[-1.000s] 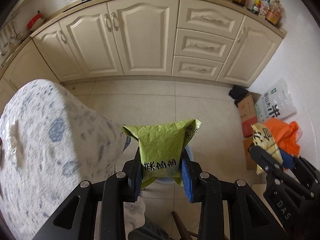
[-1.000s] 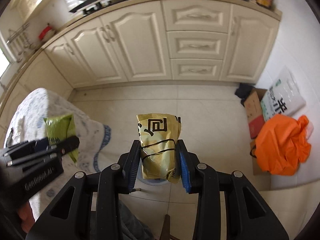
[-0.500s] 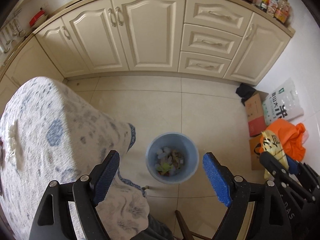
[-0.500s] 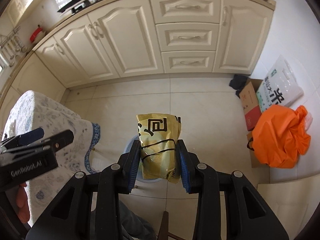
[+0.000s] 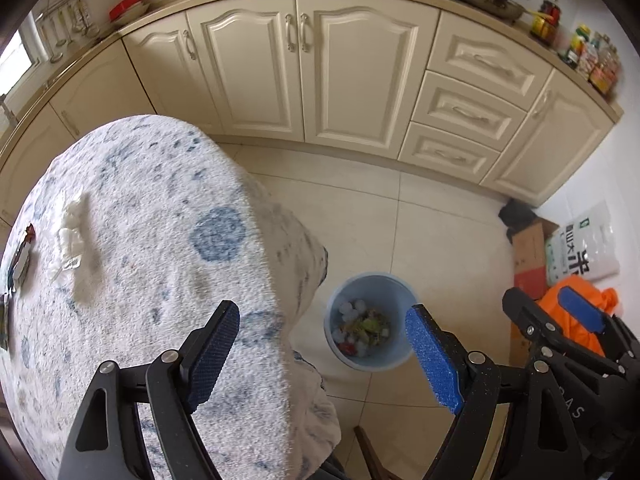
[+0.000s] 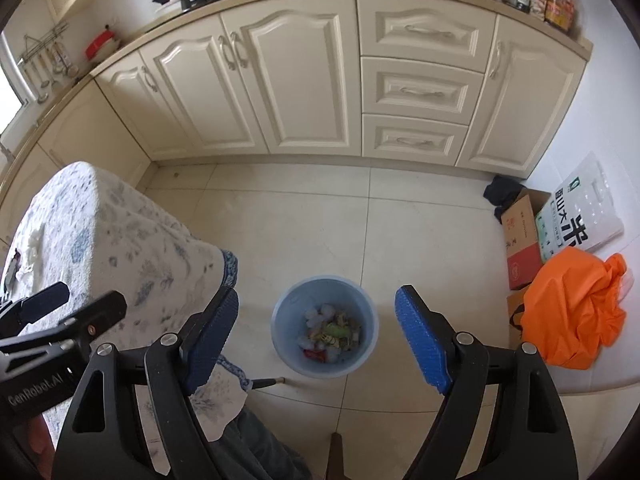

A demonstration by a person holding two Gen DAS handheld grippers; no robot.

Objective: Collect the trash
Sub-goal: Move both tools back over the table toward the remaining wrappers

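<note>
Both grippers now hang empty; the left gripper (image 5: 322, 354) dropped its green packet half a second ago, the right gripper (image 6: 316, 338) has only just let its yellow one go, and each stands with jaws spread wide; both wrappers lie in the blue bin (image 6: 325, 326) on the floor, directly below the right jaws; more scraps (image 5: 70, 236) wait leftward on the clothed surface (image 5: 160, 240), probably next.

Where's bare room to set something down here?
Free: floor tiles between cream cabinets and blue plastic bin. Crowded: right wall, with orange bag and cardboard box, plus the tablecloth's left edge.
</note>
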